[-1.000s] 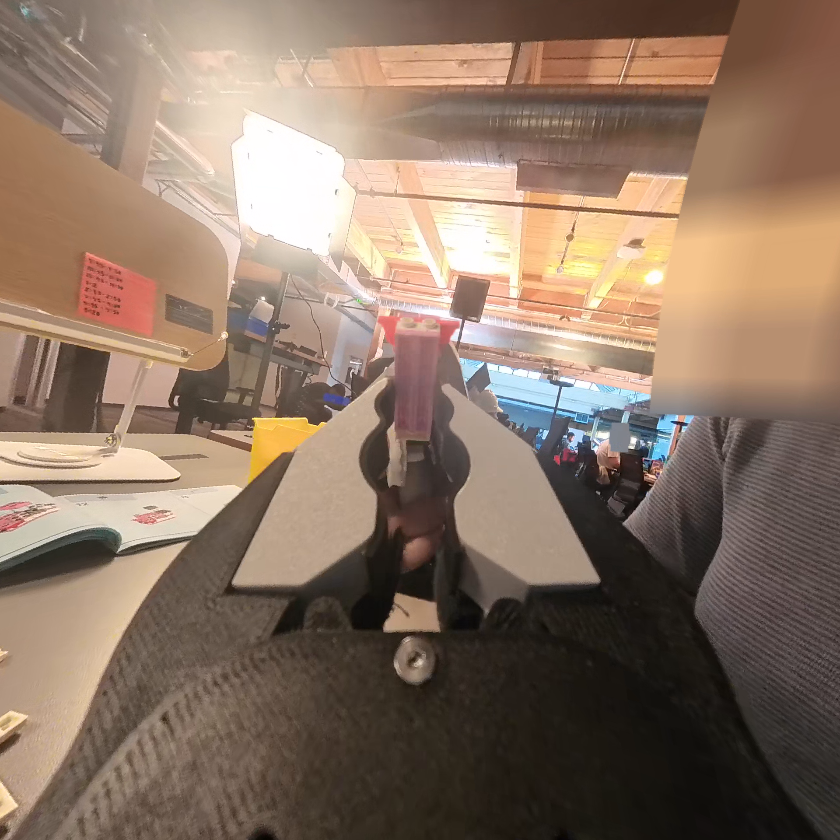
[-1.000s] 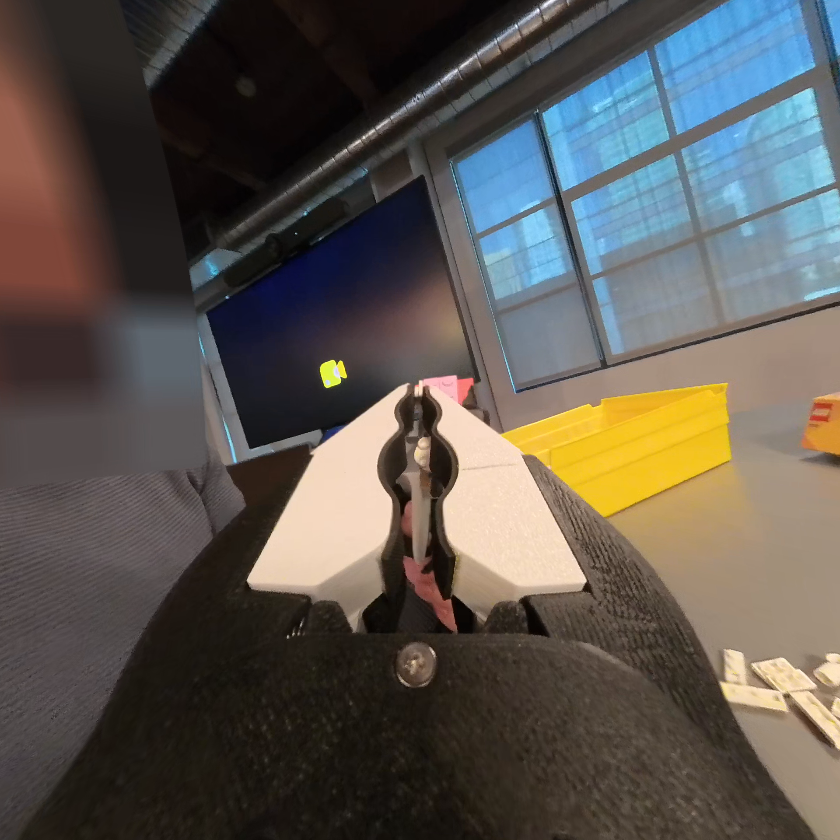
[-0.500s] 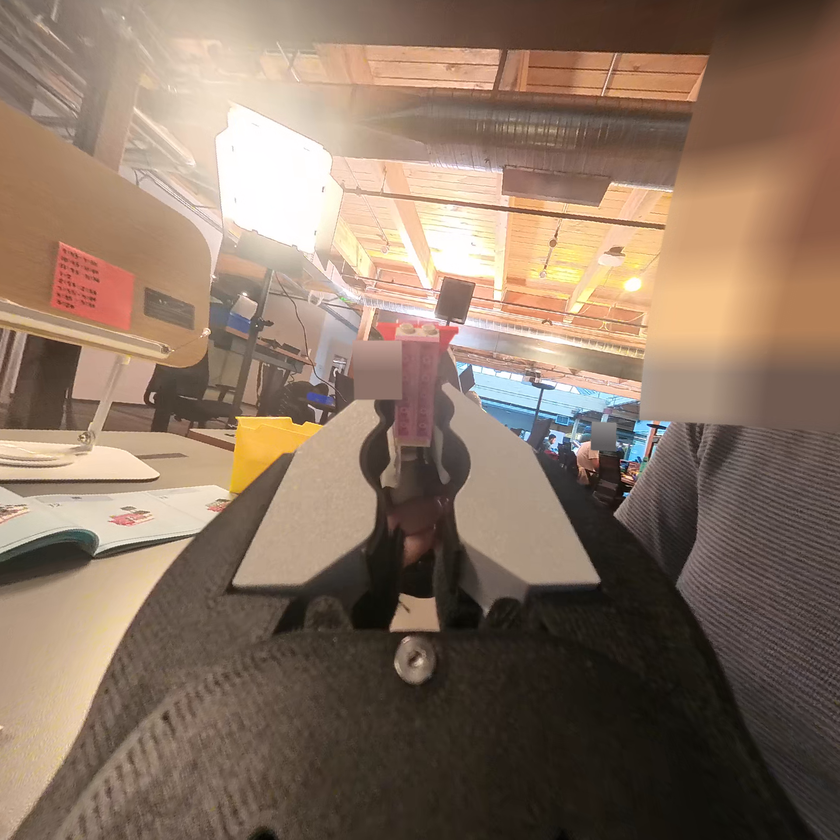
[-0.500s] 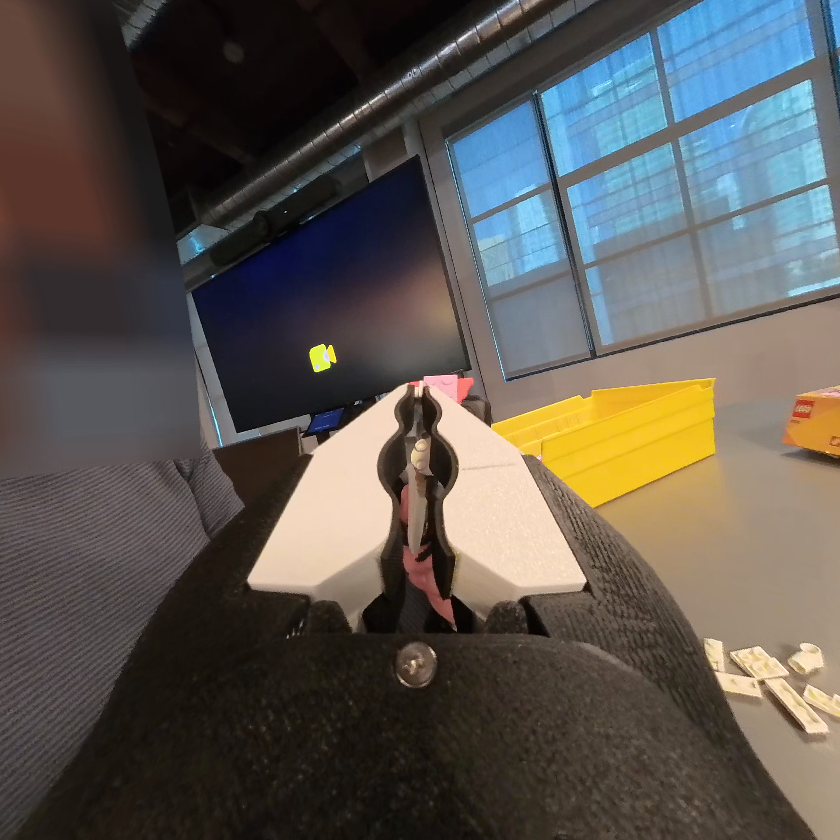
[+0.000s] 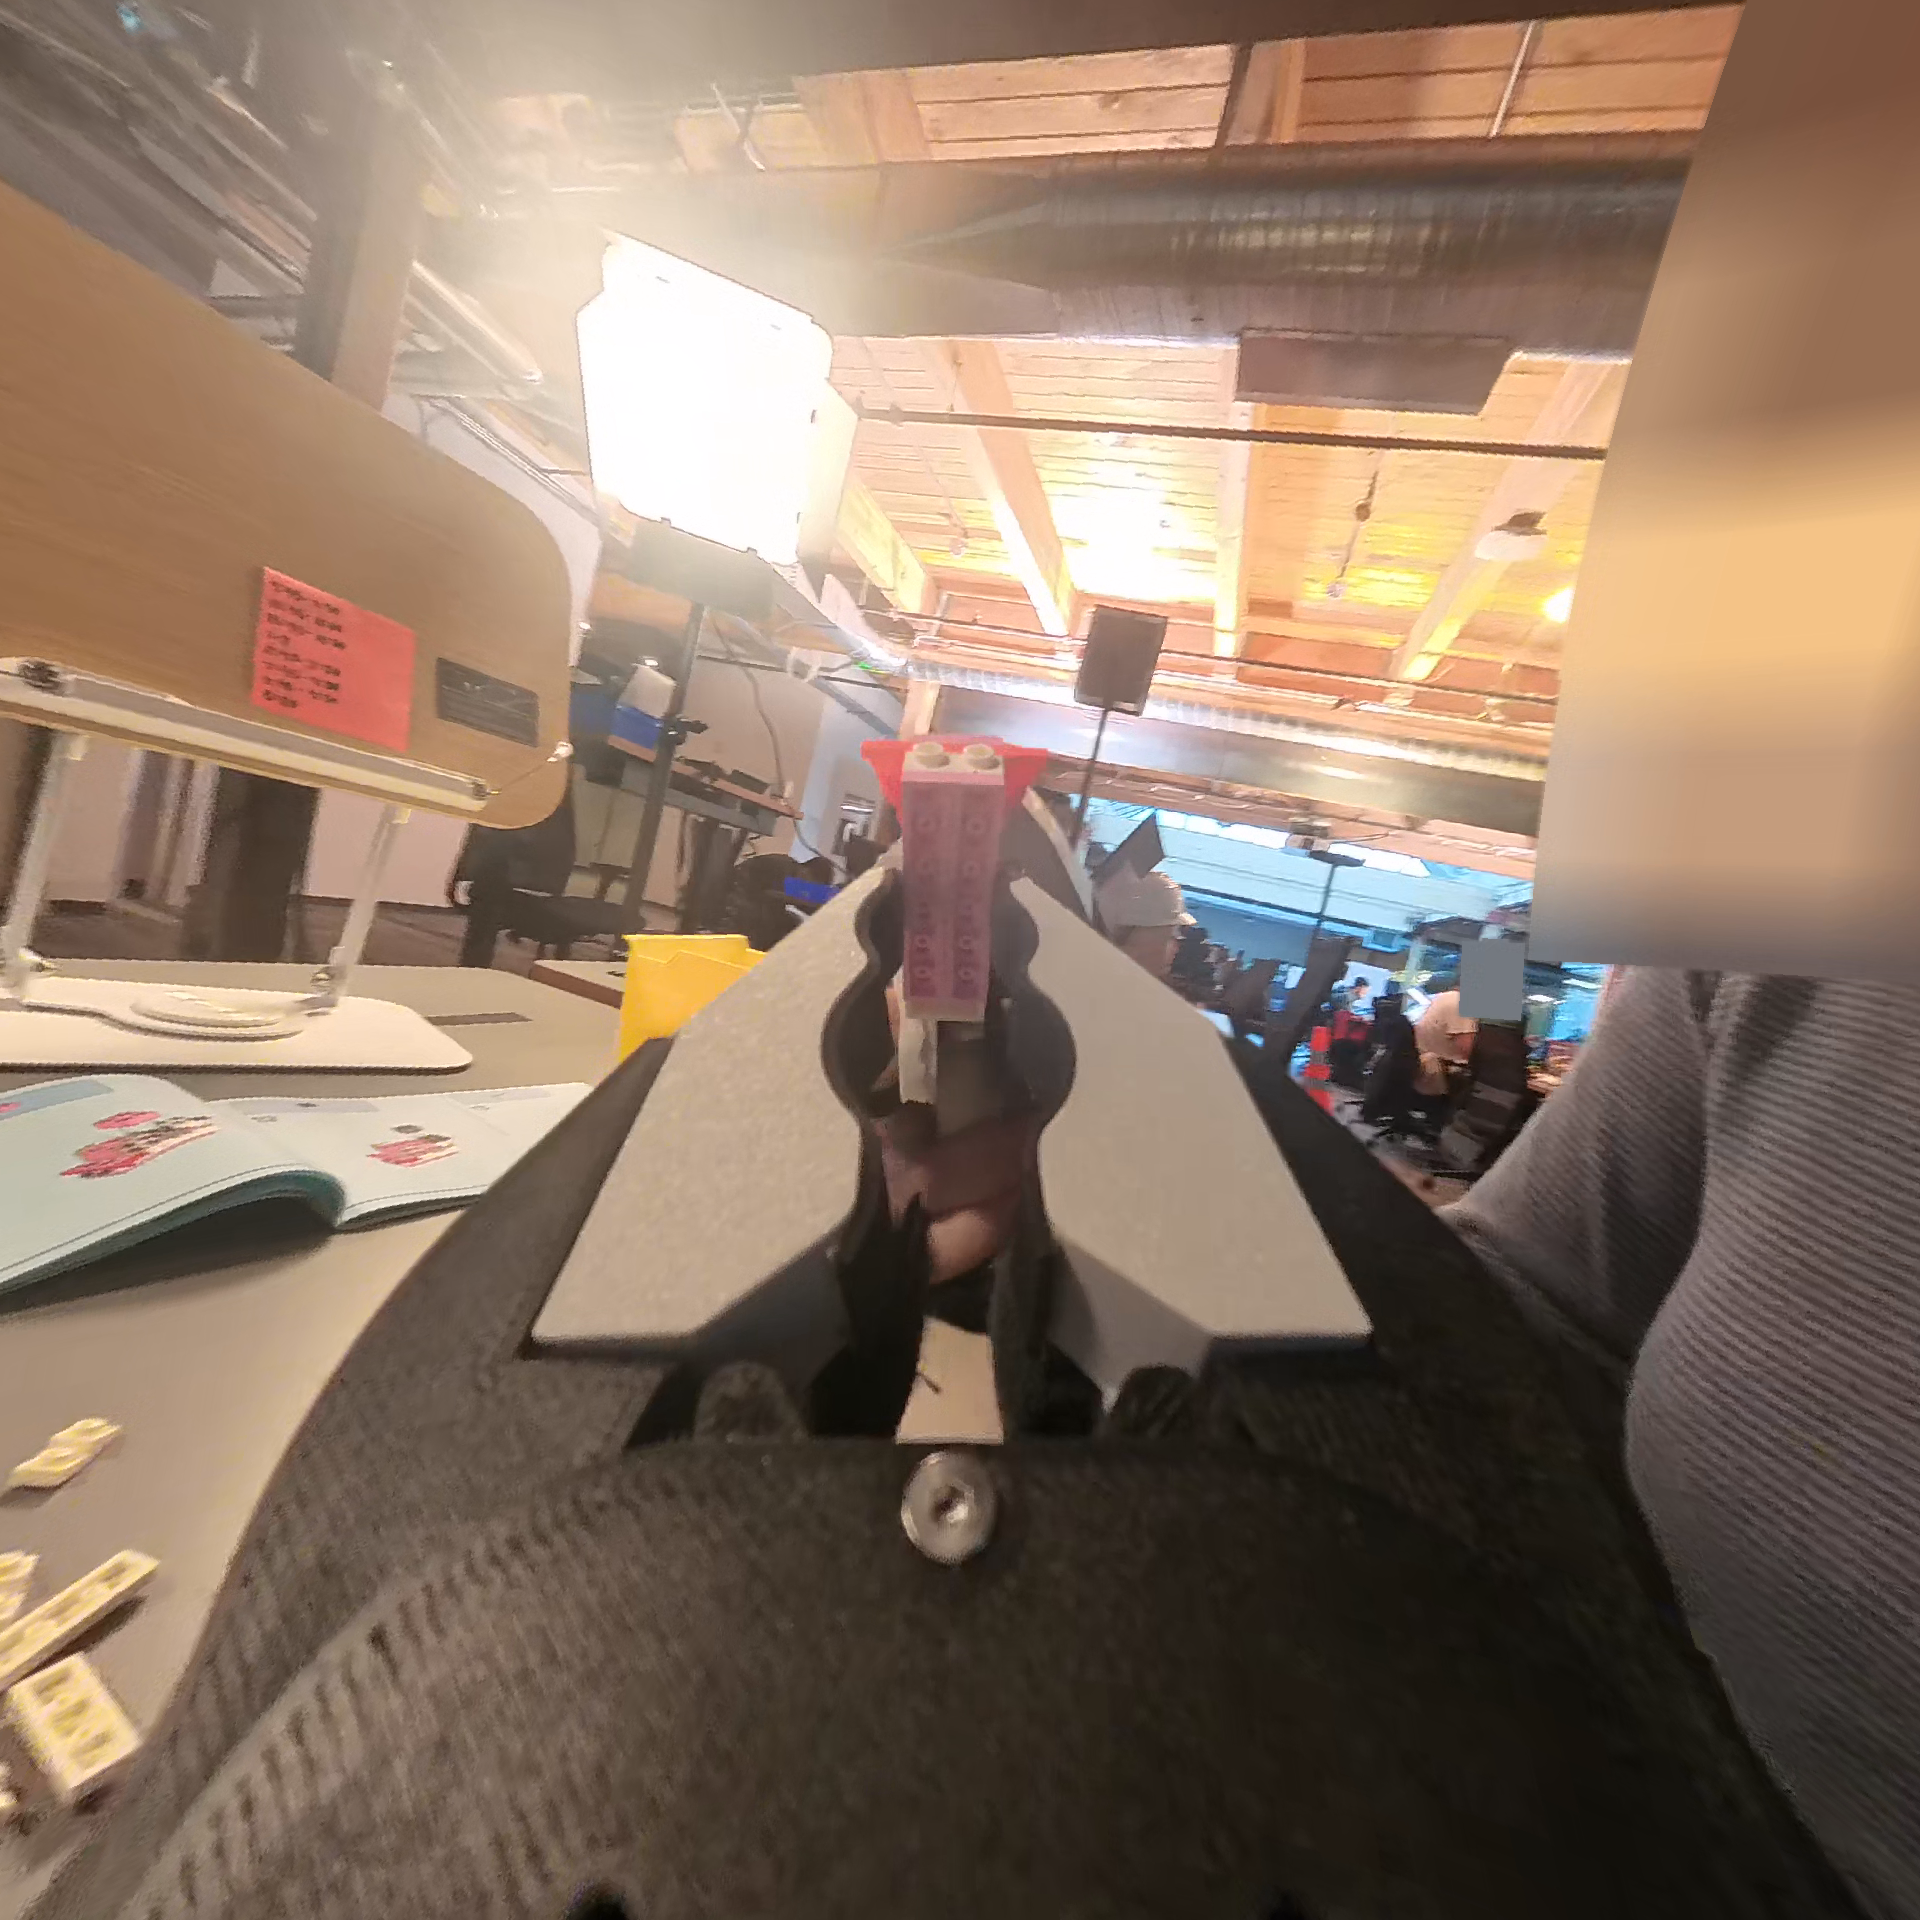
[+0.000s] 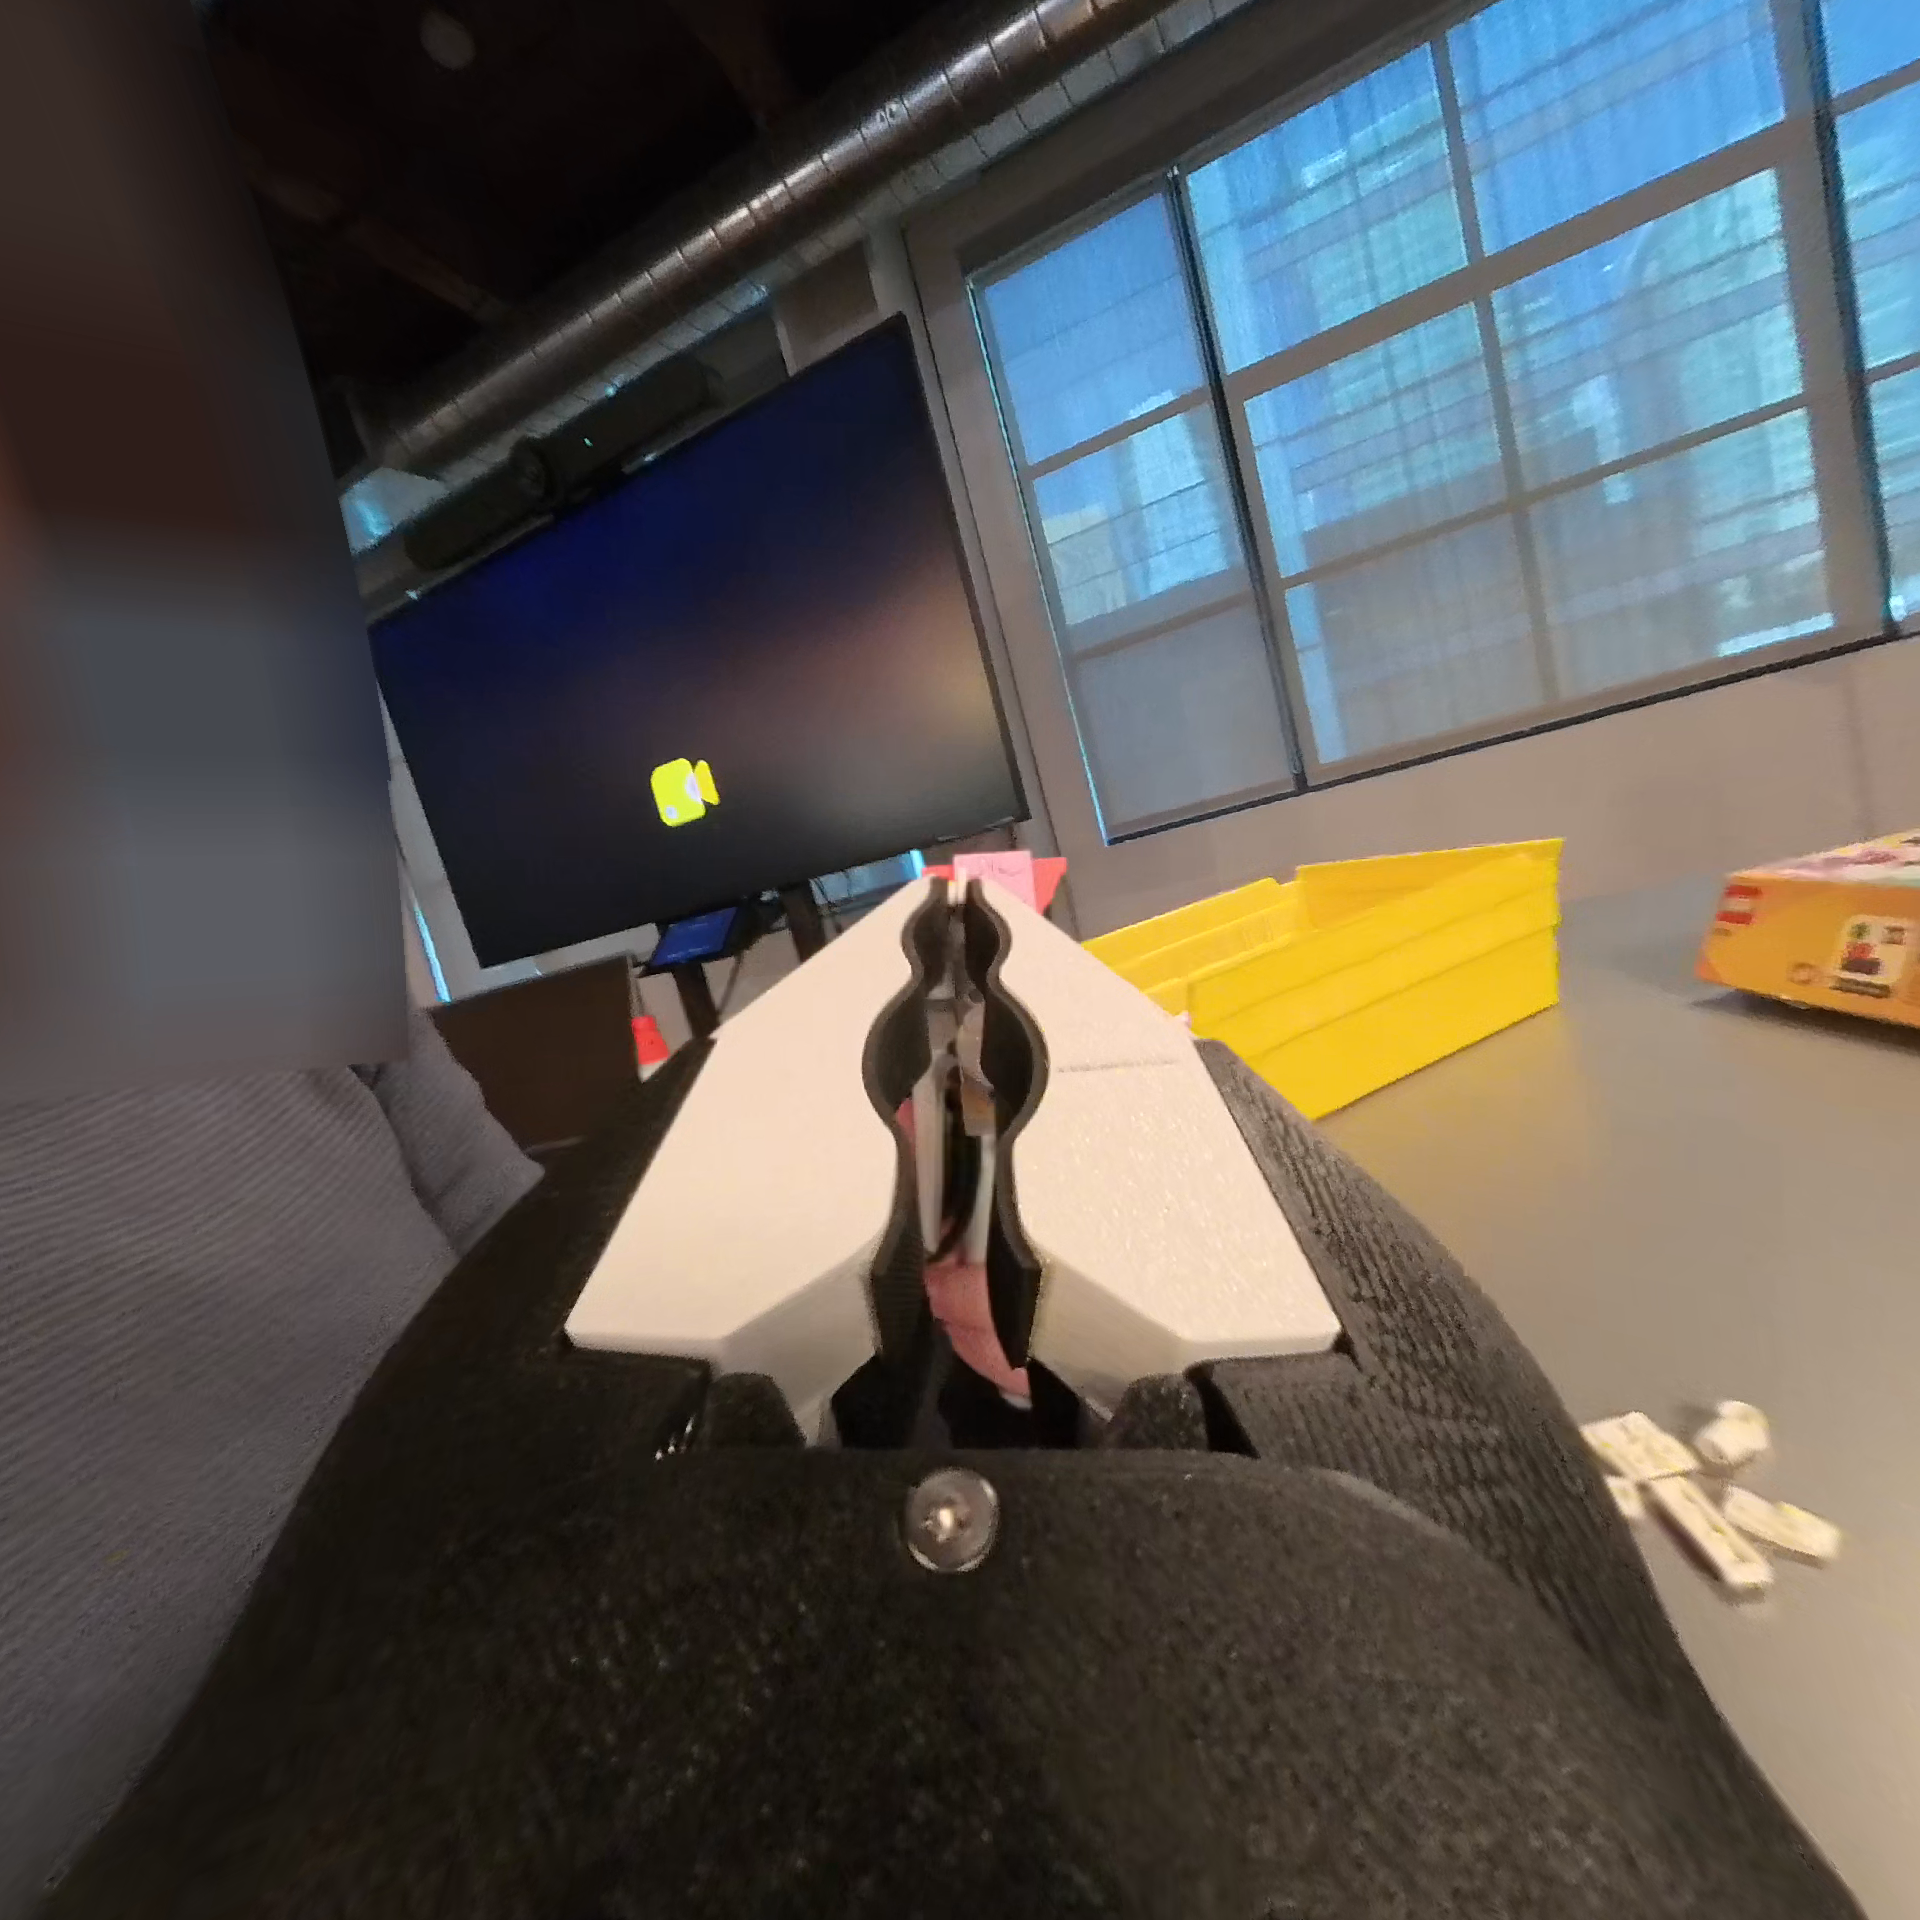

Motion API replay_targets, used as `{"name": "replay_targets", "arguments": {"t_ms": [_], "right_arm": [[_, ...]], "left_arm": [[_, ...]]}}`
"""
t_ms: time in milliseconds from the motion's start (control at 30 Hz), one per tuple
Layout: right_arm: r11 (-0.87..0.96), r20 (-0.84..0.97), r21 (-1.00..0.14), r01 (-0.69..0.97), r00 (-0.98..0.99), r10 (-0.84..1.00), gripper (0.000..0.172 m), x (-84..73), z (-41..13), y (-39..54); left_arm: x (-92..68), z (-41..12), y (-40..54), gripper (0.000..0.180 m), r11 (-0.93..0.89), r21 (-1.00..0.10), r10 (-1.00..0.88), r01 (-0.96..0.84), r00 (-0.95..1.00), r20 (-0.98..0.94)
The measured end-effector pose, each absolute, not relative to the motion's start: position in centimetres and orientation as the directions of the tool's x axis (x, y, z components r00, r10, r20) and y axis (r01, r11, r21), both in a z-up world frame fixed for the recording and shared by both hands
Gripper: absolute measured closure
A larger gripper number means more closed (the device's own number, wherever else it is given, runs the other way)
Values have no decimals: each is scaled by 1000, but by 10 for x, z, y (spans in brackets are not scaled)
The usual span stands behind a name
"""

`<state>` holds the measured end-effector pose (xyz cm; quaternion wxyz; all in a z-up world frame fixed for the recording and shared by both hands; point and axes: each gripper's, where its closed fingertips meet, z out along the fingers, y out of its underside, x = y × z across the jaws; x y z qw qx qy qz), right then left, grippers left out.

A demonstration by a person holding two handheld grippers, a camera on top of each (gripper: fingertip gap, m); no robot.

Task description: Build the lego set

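My left gripper (image 5: 951, 883) is shut on a pink studded brick strip (image 5: 948, 935) that stands up between its pads. The strip is topped by a white two-stud piece (image 5: 951, 756) and backed by a red piece (image 5: 888, 769). My right gripper (image 6: 958, 888) is shut on a thin white piece (image 6: 940, 1049) that runs along the slit between its fingers. Just past its tips are a pink part (image 6: 997, 868) and a red part (image 6: 1051, 878). Both grippers are raised above the grey table (image 6: 1558, 1195). I cannot tell whether the white piece touches those parts.
Yellow bins (image 6: 1382, 966) and an orange box (image 6: 1829, 956) stand on the table to the right. Loose white pieces (image 6: 1704, 1496) lie near the right gripper, and more white pieces (image 5: 73, 1621) near the left one. An open booklet (image 5: 208, 1153) and a wooden board on a stand (image 5: 260, 582) are at the left. A person's grey sleeve (image 5: 1714, 1351) is close by. Only a small space, under 4 cm, lies between the two pairs of fingers.
Both views swung a little. The left grip on the pink strip and the right grip on the thin white piece look the same.
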<state>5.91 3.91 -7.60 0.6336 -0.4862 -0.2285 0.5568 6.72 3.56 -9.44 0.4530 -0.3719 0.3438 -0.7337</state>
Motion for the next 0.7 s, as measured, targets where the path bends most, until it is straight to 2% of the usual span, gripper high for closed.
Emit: {"name": "replay_targets", "arguments": {"t_ms": [100, 400, 700], "right_arm": [[-83, -242, -884, -460, 299, 923, 172, 60, -77, 40], [-211, -353, -809, -548, 166, 921, 171, 64, -75, 41], [-225, -366, -801, -555, 155, 918, 171, 64, -74, 41]], "left_arm": [[68, -95, 37, 166, -327, -852, -933, 410, -284, 222], [69, -94, 37, 165, -318, -852, -937, 417, -276, 215], [69, -96, 40, 165, -310, -855, -942, 417, -255, 217]]}}
